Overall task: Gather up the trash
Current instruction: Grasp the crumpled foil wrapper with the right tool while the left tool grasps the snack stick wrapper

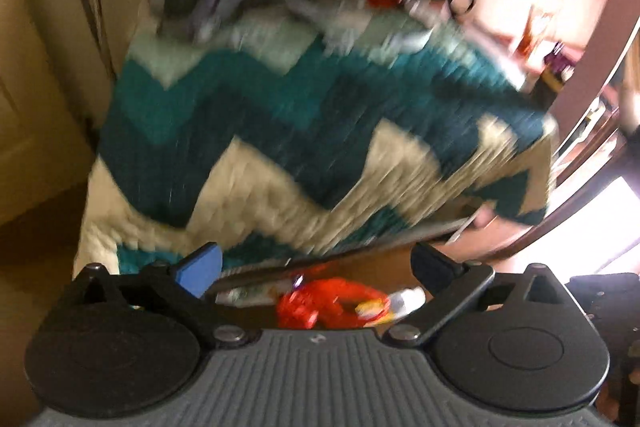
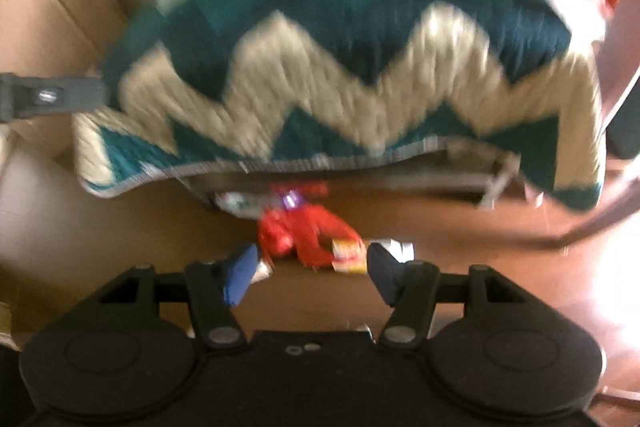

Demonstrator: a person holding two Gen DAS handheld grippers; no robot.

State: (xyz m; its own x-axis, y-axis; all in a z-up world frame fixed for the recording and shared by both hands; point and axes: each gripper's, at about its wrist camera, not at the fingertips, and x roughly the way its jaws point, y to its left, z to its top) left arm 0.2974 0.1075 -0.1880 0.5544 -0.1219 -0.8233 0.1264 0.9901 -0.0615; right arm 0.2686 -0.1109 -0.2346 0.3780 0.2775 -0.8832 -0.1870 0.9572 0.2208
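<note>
**Both tools spread, red wrapper on floor**

Both views are blurred. My left tool [image 1: 316, 263] is spread wide and holds nothing. The crumpled red wrapper [image 2: 308, 239] lies on the wooden floor [image 2: 120, 227] under the zigzag blanket [image 2: 340, 75]. My right tool [image 2: 312, 273] gapes empty just short of it.

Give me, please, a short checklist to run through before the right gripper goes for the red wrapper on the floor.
1. Right gripper open: ok, the jaws stand apart with nothing between them.
2. Red wrapper in line: ok, it lies on the floor just ahead, roughly between the jaws.
3. Path free: ok, the zigzag blanket hangs above and behind the wrapper, not over it.
4. Other trash nearby: cannot tell, silvery bits beside the wrapper are too blurred.
5. Left gripper out of the way: cannot tell; it is open, and a dark part shows at the right view's left edge.
6. Image sharpness: not ok, both views are motion-blurred.
</note>
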